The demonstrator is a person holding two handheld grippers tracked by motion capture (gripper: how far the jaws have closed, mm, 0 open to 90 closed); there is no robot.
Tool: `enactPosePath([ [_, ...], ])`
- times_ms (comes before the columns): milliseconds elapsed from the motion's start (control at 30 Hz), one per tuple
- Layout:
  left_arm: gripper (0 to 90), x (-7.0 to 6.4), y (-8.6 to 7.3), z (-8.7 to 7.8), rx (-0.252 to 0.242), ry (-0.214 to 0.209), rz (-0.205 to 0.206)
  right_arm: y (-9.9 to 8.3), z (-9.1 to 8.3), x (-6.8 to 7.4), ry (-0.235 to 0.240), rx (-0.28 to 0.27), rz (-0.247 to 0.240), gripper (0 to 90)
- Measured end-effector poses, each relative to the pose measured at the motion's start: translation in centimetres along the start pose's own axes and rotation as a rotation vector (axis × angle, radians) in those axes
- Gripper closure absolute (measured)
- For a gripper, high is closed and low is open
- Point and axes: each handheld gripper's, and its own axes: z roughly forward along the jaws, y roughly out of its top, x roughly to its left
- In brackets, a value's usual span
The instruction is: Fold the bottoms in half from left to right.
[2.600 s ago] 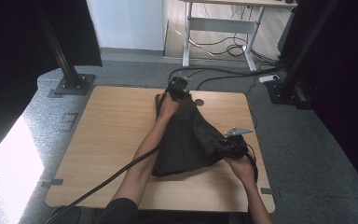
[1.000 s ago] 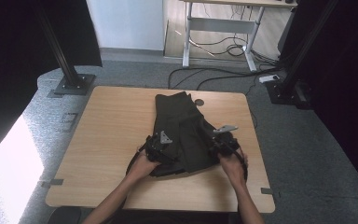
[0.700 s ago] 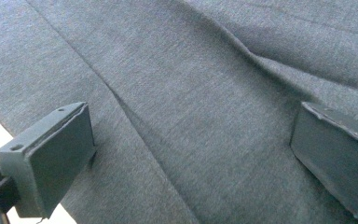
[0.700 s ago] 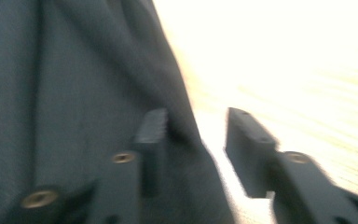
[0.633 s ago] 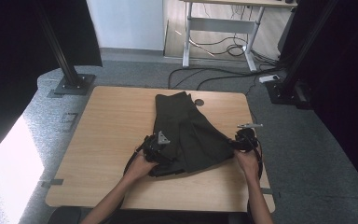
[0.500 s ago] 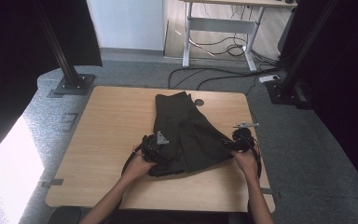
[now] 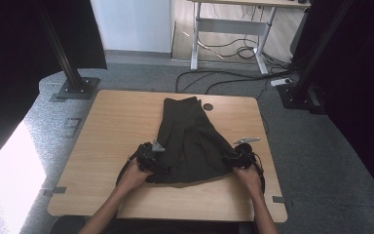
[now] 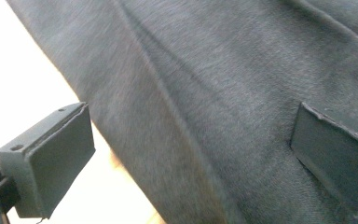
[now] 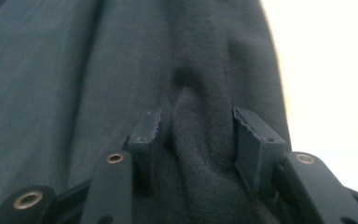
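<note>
A dark garment [image 7: 192, 146] lies spread flat on the wooden table [image 7: 107, 126], narrow end far, wide hem near me. My left gripper [image 7: 151, 157] rests at the hem's left corner. In the left gripper view its pads [image 8: 46, 163] stand wide apart over the cloth [image 8: 191, 93], holding nothing. My right gripper [image 7: 237, 159] is at the hem's right corner. In the right gripper view a thick fold of the cloth [image 9: 200, 154] is bunched between its two pads [image 9: 256, 144], and wrinkles run toward them.
A small dark round spot [image 7: 208, 107] sits on the table beside the garment's far end. Black stand bases [image 7: 75, 87] stand on the floor at the table's far corners. Cables [image 7: 224, 78] run across the floor beyond the table, below a desk frame [image 7: 229, 24].
The left hand came back from the garment's far end to the near left hem. The right gripper swung outward to the right, then came back in to the hem's right corner.
</note>
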Motion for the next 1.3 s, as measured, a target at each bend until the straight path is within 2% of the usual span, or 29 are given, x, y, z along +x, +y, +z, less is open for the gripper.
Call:
enactPosePath([
  [133,0.0,2.3,-1.5,-1.2,0.012,0.034,-0.028,-0.5,0.0,2.8,0.03,0.009,-0.046,53.8],
  [233,0.0,3.9,-2.7,-2.1,0.015,0.066,-0.055,-0.9,0.2,5.6,0.068,0.01,-0.094,52.6],
  [300,0.0,5.0,-3.8,-2.7,-0.002,0.08,-0.102,-1.1,0.4,7.2,0.098,0.013,-0.126,51.0],
  [367,0.6,5.2,-4.4,-3.0,-0.027,0.081,-0.119,-1.0,0.7,8.3,0.1,0.016,-0.158,48.7],
  [433,2.4,5.0,-4.6,-3.3,-0.041,0.088,-0.115,-0.8,0.7,8.7,0.088,0.028,-0.166,44.0],
  [533,2.5,4.3,-4.2,-4.4,-0.045,0.124,-0.071,-0.7,0.4,8.8,0.067,0.025,-0.172,35.9],
  [700,3.1,3.4,-4.5,-7.2,-0.105,0.069,-0.045,-1.0,-0.9,8.8,0.059,-0.02,-0.191,26.3],
  [800,2.1,3.3,-5.4,-8.9,-0.12,0.085,-0.014,-1.4,-2.0,8.4,0.049,-0.056,-0.177,23.9],
  [933,2.3,4.3,-7.4,-10.9,-0.142,0.105,-0.039,-1.9,-3.5,7.3,0.022,-0.096,-0.145,23.0],
  [1033,2.7,5.3,-9.2,-11.4,-0.135,0.132,-0.075,-2.5,-4.2,6.3,-0.009,-0.107,-0.125,22.7],
  [1167,3.0,6.6,-11.9,-11.2,-0.105,0.153,-0.137,-3.7,-4.4,4.4,-0.057,-0.103,-0.081,22.7],
  [1300,2.9,7.2,-13.5,-10.5,-0.077,0.135,-0.178,-5.0,-4.0,2.6,-0.085,-0.088,-0.038,22.7],
])
